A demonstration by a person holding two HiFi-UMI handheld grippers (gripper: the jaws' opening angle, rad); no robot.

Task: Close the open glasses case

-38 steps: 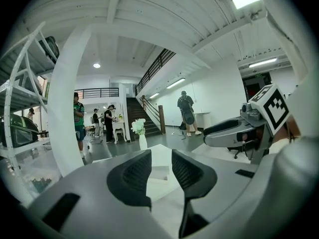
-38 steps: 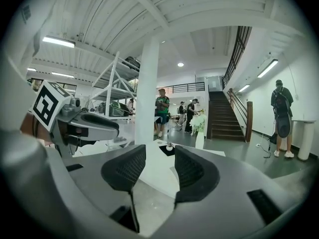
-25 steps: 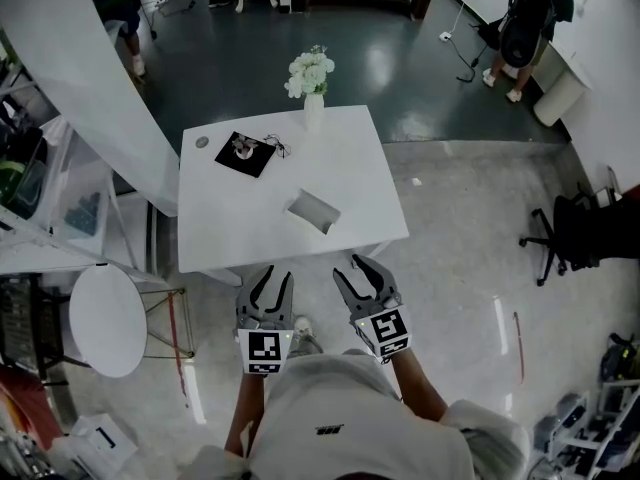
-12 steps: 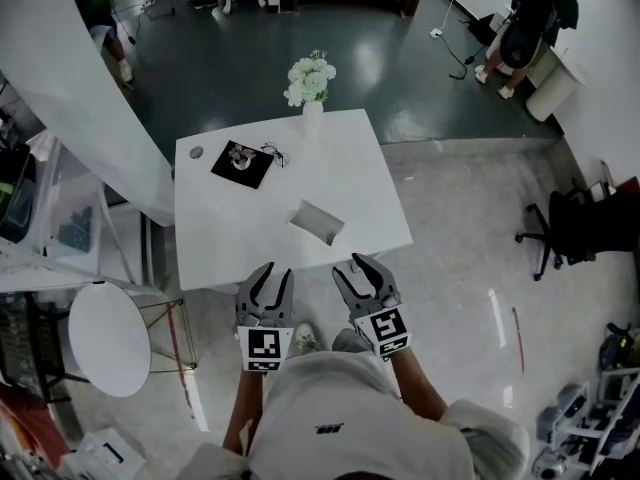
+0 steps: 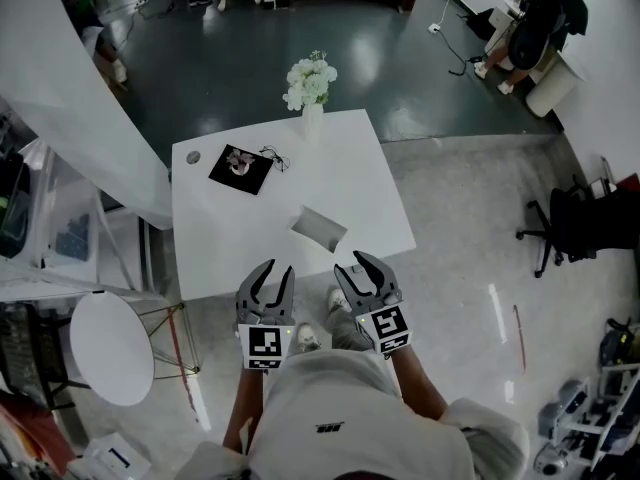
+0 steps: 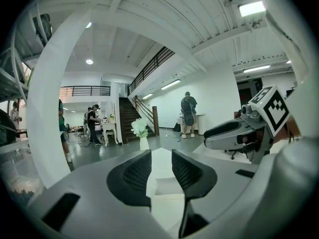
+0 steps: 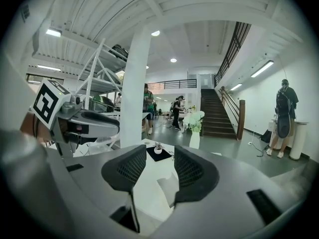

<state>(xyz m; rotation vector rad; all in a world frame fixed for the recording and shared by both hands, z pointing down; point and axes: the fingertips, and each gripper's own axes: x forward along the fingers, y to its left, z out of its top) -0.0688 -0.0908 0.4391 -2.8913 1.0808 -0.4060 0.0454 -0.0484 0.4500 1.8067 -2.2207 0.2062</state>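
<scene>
The left gripper point(image 5: 274, 271) and right gripper point(image 5: 352, 268) are each holding their fingers point(image 6: 133, 176) apart around nothing, hovering just short of the tabletop's point(image 5: 235, 238) near edge. The open glasses case point(image 5: 319, 229) is lying at twelve o'clock, a black mat point(image 5: 240, 162) at eleven. The shirt print point(image 5: 326, 430) is showing too small to read.

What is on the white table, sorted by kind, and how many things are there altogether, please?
Glasses case: 1
Vase of flowers: 1
Black mat: 1
Small pot on the mat: 1
Dark wiry item, likely glasses: 1
Round disc: 1
Total: 6
</scene>
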